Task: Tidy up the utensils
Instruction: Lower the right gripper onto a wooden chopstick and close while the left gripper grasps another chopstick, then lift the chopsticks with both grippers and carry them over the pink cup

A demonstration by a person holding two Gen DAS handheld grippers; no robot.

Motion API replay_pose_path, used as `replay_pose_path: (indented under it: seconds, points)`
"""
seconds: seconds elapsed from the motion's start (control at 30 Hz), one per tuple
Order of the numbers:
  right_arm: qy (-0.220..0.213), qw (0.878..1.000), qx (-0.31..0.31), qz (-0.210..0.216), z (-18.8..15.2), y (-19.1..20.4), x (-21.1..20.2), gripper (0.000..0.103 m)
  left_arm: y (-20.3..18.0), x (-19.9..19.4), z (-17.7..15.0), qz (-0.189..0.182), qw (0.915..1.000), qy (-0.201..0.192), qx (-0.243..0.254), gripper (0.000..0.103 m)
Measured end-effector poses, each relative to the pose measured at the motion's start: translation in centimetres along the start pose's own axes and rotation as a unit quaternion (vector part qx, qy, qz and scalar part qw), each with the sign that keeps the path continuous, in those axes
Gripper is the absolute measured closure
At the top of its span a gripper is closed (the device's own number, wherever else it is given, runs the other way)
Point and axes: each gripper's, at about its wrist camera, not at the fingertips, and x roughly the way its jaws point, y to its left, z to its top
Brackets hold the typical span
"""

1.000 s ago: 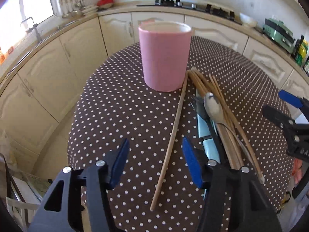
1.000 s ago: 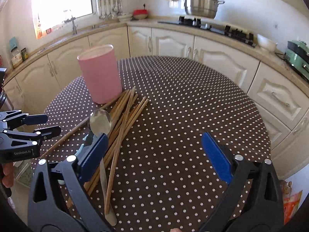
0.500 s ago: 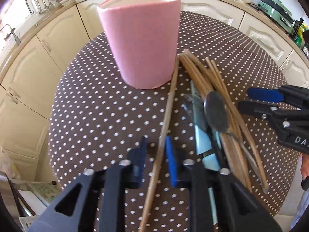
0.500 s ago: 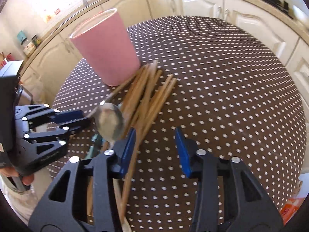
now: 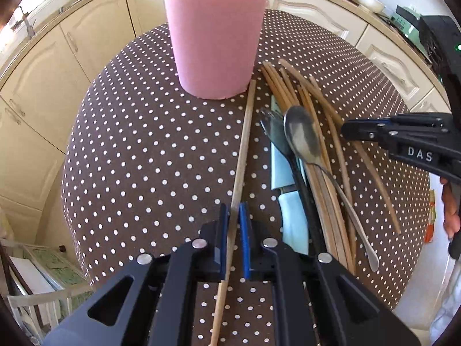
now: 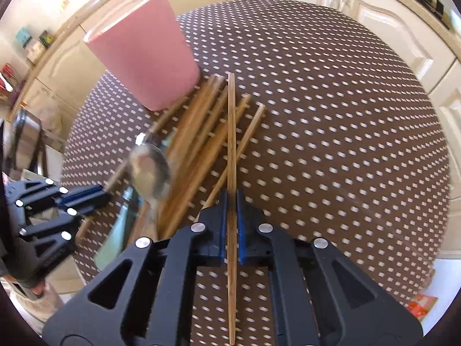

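Each tool (image 5: 233, 212) (image 6: 230, 199) pinches 1 chopstick (image 5: 243, 141) (image 6: 231, 132).

- Ahead of the left claw (image 5: 233, 216), the cup (image 5: 214, 37) stands on the table (image 5: 138, 144).
- A lone chopstick (image 5: 243, 144) runs from its jaws toward the cup.
- Right of it lies the utensil pile (image 5: 311, 155).
- The right claw (image 6: 231, 201) holds another chopstick (image 6: 231, 132) above the pile.

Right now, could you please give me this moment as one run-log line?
left gripper: shut on lone chopstick | right gripper: shut on another chopstick | pink cup: upright | spoon: on pile
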Motion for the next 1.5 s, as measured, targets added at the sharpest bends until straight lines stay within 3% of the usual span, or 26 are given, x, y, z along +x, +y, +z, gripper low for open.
replay_pose_path:
  seconds: [0.13, 0.33, 0.4, 0.43, 0.47, 0.73, 0.9, 0.97, 1.07, 1.27, 1.33, 1.43, 1.5]
  points:
    - [0.008, 1.0, 0.006, -0.01, -0.3, -0.9, -0.3, 0.096, -0.4, 0.8, 1.9, 0.007, 0.9999, 0.011, 0.004, 0.092]
    - [0.038, 0.999, -0.004, -0.029, 1.1, 0.1, 0.5, 0.096, -2.0, 2.5, 5.9, 0.023, 0.999, 0.029, 0.026, 0.077]
    - [0.045, 0.998, -0.01, -0.033, 1.5, 0.3, 1.1, 0.096, -2.5, 2.9, 6.9, 0.026, 0.999, 0.027, 0.025, 0.08]
    - [0.046, 0.998, -0.012, -0.031, 1.7, 0.4, 1.1, 0.096, -2.7, 3.0, 7.3, 0.026, 0.9991, 0.025, 0.023, 0.095]
    - [0.045, 0.999, -0.011, -0.028, 1.9, 0.3, 1.2, 0.096, -2.9, 3.0, 7.5, 0.02, 0.9993, 0.022, 0.023, 0.096]
    - [-0.04, 0.999, 0.01, 0.017, 0.6, -1.0, -2.6, 0.097, -2.7, -0.2, 4.3, -0.013, 0.9975, -0.068, 0.016, 0.097]
    - [-0.118, 0.992, 0.011, 0.043, 0.7, -1.1, -6.5, 0.097, -2.8, -4.1, 2.8, -0.03, 0.9866, -0.16, 0.008, 0.097]
    - [-0.155, 0.986, 0.01, 0.058, 1.2, -0.8, -8.2, 0.097, -2.8, -6.1, 3.1, -0.037, 0.9797, -0.197, 0.002, 0.097]
    - [-0.221, 0.972, -0.006, 0.074, 2.5, 0.4, -11.1, 0.097, -2.2, -9.0, 3.7, -0.041, 0.9622, -0.269, -0.012, 0.097]
    - [-0.332, 0.938, -0.017, 0.095, 5.6, 3.2, -14.0, 0.097, -0.6, -13.1, 6.4, -0.041, 0.9146, -0.4, -0.043, 0.097]
    - [-0.361, 0.926, -0.016, 0.105, 6.5, 4.2, -13.9, 0.097, -0.5, -14.1, 7.6, -0.04, 0.8937, -0.444, -0.054, 0.097]
    - [-0.398, 0.909, -0.008, 0.123, 8.5, 4.3, -14.1, 0.097, -0.2, -14.7, 9.0, -0.035, 0.8681, -0.489, -0.08, 0.097]
    - [-0.416, 0.901, -0.004, 0.127, 9.4, 4.2, -14.4, 0.097, 0.1, -14.9, 10.1, -0.034, 0.8558, -0.507, -0.096, 0.097]
